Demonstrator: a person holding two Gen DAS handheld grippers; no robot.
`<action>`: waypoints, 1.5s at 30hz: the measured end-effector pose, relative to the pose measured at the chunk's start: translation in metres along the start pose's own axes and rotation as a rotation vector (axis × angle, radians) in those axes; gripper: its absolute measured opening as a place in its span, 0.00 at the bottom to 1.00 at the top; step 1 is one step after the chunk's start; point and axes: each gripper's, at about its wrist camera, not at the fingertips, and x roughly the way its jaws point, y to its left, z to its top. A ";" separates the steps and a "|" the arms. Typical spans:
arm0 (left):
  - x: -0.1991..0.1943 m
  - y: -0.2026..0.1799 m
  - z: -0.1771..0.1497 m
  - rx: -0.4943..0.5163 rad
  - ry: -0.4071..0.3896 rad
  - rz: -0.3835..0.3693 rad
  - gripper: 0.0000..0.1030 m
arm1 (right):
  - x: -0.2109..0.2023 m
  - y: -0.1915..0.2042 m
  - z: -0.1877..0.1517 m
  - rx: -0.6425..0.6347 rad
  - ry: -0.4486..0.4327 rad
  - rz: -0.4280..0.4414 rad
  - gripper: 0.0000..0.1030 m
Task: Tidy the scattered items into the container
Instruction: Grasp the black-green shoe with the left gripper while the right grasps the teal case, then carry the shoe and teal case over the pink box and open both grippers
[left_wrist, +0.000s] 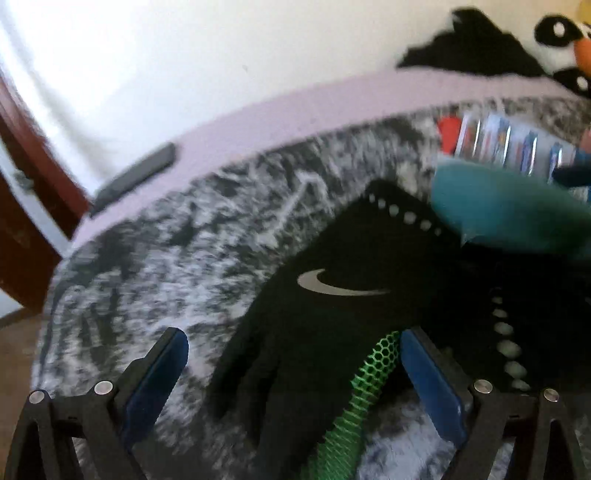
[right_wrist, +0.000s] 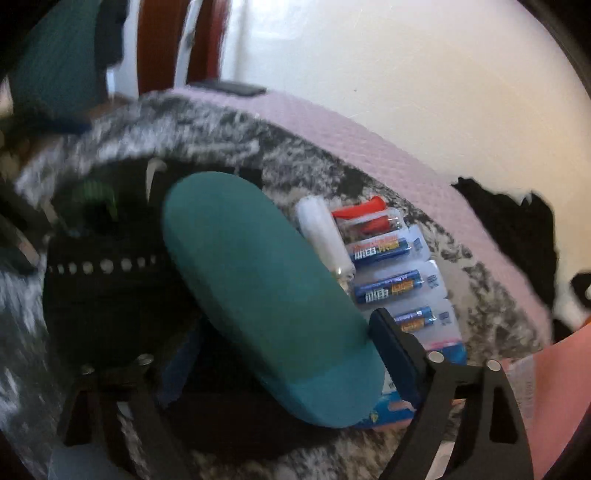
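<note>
The step in hand looks like the reach for the first pick: both tongs are angled steeply down over the furry blanket (left_wrist: 155, 258), and nothing is gripped yet.

Nearest in the left wrist view, the left gripper (left_wrist: 291, 354) stands released, its blue pads wide apart over a black cap (left_wrist: 332, 266) with a green mesh piece (left_wrist: 365, 384) lying between the fingers. No pad touches either.

In the right wrist view, the right gripper (right_wrist: 280, 354) straddles the near end of a teal case (right_wrist: 266, 288). The right finger sits just beside the case; the left one is blurred and partly hidden, so contact cannot be confirmed. The jaws read as released, not clamped.

Just right of the case lie a white tube (right_wrist: 325, 236) and a battery pack (right_wrist: 399, 280), with something red (right_wrist: 365, 214) beyond them. Farther off runs a pink sheet (right_wrist: 369, 136) with a dark flat thing (right_wrist: 232, 88) on it.

No container is clearly in view. The next move, I judge, calls for settling the right jaws squarely across the case, closing, and finding the container.
</note>
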 end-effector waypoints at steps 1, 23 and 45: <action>0.005 0.001 0.001 0.003 -0.001 -0.003 0.93 | -0.002 -0.006 0.001 0.038 -0.010 0.018 0.71; -0.231 -0.002 -0.036 -0.398 -0.270 -0.080 0.18 | -0.175 -0.079 -0.098 0.658 -0.211 0.575 0.39; -0.256 -0.077 -0.112 -0.405 -0.223 -0.034 0.18 | -0.137 0.041 -0.173 0.336 0.076 0.290 0.40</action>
